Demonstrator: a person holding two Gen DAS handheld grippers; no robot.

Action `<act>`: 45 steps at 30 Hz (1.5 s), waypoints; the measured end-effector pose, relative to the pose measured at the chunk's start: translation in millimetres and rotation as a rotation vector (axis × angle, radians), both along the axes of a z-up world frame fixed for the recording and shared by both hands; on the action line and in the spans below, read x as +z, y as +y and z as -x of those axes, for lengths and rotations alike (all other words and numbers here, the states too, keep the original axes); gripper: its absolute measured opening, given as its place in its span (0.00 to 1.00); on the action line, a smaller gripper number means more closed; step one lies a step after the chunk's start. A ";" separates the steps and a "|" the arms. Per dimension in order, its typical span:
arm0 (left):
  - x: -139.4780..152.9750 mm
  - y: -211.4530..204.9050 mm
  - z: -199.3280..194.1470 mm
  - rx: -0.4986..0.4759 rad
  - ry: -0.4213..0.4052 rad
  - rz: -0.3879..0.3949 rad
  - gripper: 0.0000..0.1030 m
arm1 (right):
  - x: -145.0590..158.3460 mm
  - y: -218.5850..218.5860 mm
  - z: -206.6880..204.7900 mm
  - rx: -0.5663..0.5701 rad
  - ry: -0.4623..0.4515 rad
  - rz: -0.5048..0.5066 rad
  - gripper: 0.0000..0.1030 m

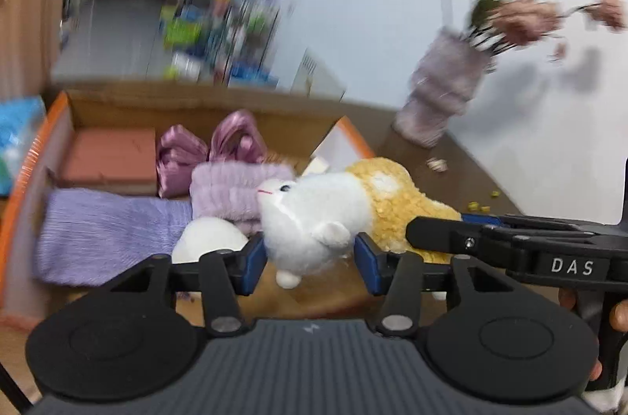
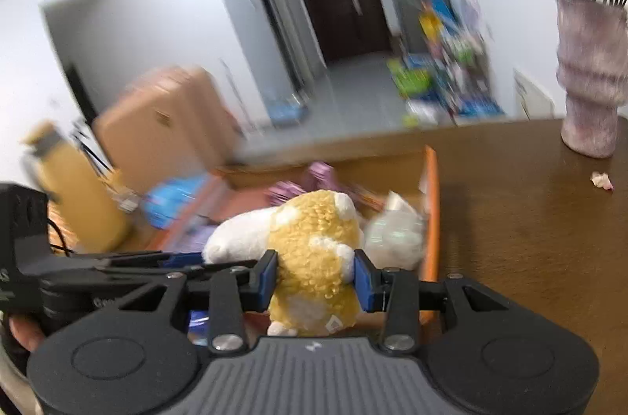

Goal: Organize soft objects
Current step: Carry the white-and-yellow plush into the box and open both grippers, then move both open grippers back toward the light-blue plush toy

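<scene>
1. Plush cat toy [image 1: 314, 219], white front w/ yellow curly back, is held above the cardboard box [image 1: 196, 101], at the box's 3 o'clock side.
2. Left gripper [image 1: 310, 258] clamps the toy's white half; right gripper [image 2: 316, 277] clamps its yellow half.
3. In box: lilac knit cloth [image 1: 110, 230], purple satin bow [image 1: 212, 148], pink block [image 1: 114, 156].
4. Vase w/ pink flowers [image 1: 443, 93] at 2 o'clock on the brown table [image 2: 530, 219].

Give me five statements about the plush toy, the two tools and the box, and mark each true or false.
1. Both tools grip the plush toy. True: left tool on its white end, right tool on its yellow end.
2. The box is empty. False: it holds a purple cloth and a satin bow, among others.
3. The vase stands inside the box. False: on the table, beside it.
4. The vase holds pink flowers. True.
5. The toy is all white. False: white and yellow.
</scene>
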State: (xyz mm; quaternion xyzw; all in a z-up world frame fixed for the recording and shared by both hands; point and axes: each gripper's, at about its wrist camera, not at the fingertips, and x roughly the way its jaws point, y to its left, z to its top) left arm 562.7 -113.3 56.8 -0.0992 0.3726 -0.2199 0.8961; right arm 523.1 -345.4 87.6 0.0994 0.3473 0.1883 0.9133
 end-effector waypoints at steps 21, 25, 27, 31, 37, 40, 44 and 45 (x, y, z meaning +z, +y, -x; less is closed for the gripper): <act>44.5 55.7 95.9 0.050 -0.232 -0.174 0.66 | 18.5 23.2 14.0 -0.039 0.024 0.175 0.54; 63.1 73.9 132.7 0.083 -0.275 -0.185 0.67 | 53.5 22.1 55.0 -0.049 -0.062 0.161 0.56; 67.3 79.6 154.7 0.119 -0.309 -0.212 0.71 | 66.2 22.3 78.6 -0.049 -0.106 0.147 0.58; 59.2 90.0 217.5 0.177 -0.406 -0.247 0.75 | 70.5 20.9 133.0 -0.051 -0.225 0.096 0.70; 35.7 101.6 314.1 0.223 -0.486 -0.254 0.82 | 35.6 30.5 220.9 -0.024 -0.293 0.017 0.71; 25.0 112.1 355.6 0.283 -0.494 -0.267 0.83 | 21.2 40.2 258.7 -0.030 -0.328 0.030 0.72; 17.5 127.9 399.3 0.340 -0.488 -0.227 0.84 | 5.3 46.0 310.2 -0.065 -0.348 0.001 0.75; 15.9 130.6 408.6 0.345 -0.486 -0.215 0.84 | 1.6 47.4 323.0 -0.075 -0.354 0.000 0.78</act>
